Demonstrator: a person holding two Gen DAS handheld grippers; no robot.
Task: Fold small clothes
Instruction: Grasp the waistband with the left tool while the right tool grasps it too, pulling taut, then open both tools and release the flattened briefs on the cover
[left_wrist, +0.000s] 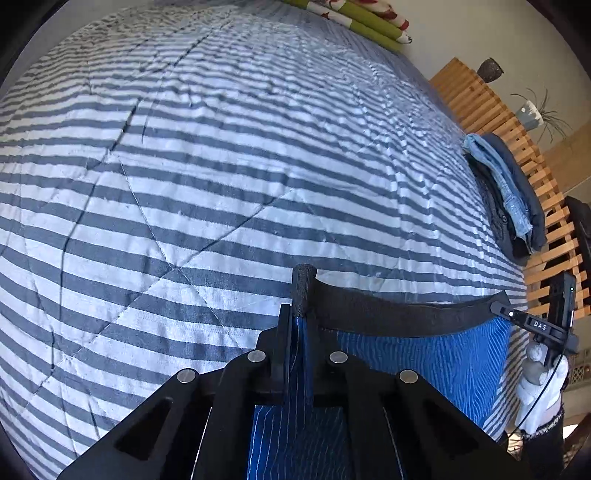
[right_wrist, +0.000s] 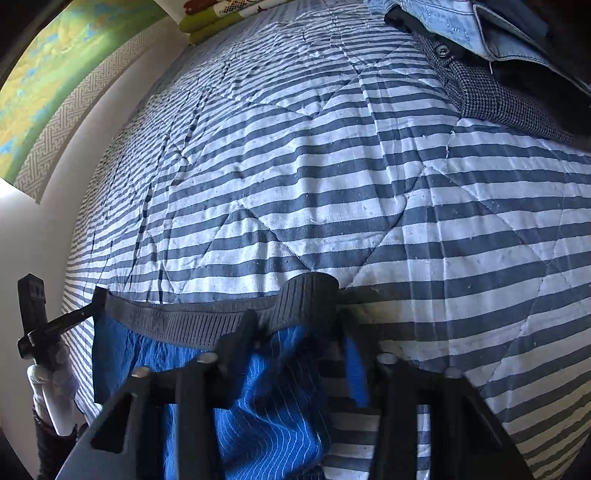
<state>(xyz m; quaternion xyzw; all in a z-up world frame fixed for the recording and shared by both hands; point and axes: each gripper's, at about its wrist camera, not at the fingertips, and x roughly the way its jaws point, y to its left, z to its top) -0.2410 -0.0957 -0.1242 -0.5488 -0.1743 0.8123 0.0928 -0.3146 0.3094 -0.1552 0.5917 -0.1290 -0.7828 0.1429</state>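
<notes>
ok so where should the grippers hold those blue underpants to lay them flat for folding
By the dark waistband, one gripper at each end, coming from above. It is the thick, firm edge, stretched straight across the striped quilt. The left gripper is already shut on its end; the right gripper straddles the other.

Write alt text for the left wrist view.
The black left gripper is shut on the dark elastic waistband of blue pinstriped underwear, stretched above a blue-and-white striped quilt. At the right edge, the right gripper, held by a white-gloved hand, meets the waistband's other end. Folded denim clothes lie beyond.
</notes>
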